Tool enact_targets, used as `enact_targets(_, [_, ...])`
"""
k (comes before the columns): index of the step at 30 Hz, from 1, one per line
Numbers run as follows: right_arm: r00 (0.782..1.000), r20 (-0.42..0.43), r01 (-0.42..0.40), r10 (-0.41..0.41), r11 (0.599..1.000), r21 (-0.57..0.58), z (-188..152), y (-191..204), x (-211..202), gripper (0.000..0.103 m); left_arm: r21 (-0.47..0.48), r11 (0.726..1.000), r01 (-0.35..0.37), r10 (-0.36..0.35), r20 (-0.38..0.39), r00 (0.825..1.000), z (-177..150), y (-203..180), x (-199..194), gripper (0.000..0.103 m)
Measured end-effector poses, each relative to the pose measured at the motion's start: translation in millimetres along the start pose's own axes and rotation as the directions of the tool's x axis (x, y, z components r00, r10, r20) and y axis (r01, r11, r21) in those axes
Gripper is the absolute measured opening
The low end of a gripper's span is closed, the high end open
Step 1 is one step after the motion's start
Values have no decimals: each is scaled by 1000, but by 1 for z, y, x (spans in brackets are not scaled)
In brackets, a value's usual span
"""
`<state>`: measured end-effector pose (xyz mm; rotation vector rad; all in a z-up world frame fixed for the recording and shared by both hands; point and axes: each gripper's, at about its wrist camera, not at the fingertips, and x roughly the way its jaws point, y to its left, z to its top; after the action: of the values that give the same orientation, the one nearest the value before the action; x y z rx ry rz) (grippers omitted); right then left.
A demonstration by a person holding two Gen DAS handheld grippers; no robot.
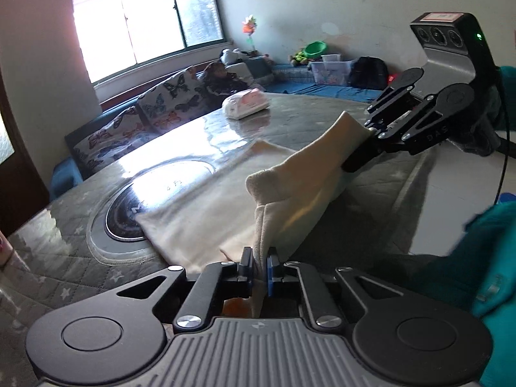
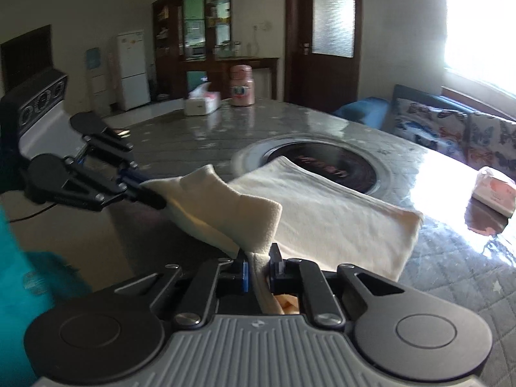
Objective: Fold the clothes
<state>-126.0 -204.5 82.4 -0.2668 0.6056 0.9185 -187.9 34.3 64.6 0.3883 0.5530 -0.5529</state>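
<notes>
A cream garment lies on the grey quilted table, its far part flat over the round inset cooker. My left gripper is shut on one near corner of it. My right gripper is shut on the other near corner, so the near edge hangs lifted between them above the table's edge. In the right wrist view the garment spreads ahead, my right gripper pinches its edge, and my left gripper holds the other end at the left.
A round black cooker is set in the table. A wipes pack lies at the far side. A tissue box and a pink flask stand at another end. A butterfly-print sofa runs along the table.
</notes>
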Motion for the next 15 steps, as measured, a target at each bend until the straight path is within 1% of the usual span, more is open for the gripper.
enact_targets(2, [1000,-9,-27,27,1000,6,1,7,-13,10,3,1000,2,-2,4,1000,2,-4,-11,9])
enact_targets(5, [999,-12,-41,41,999,17,6,7,-22,9,10,1000,-2,2,10,1000,5,-3,-13,9])
enact_targets(9, [1000,2,-23,23,1000,20,15,-2,-18,9,20,1000,-15,15,24,1000,12,6,1,9])
enact_targets(15, [1000,11,16,-16,1000,5,38,-28,2,9,32,999,-40,39,45,998,26,32,30,9])
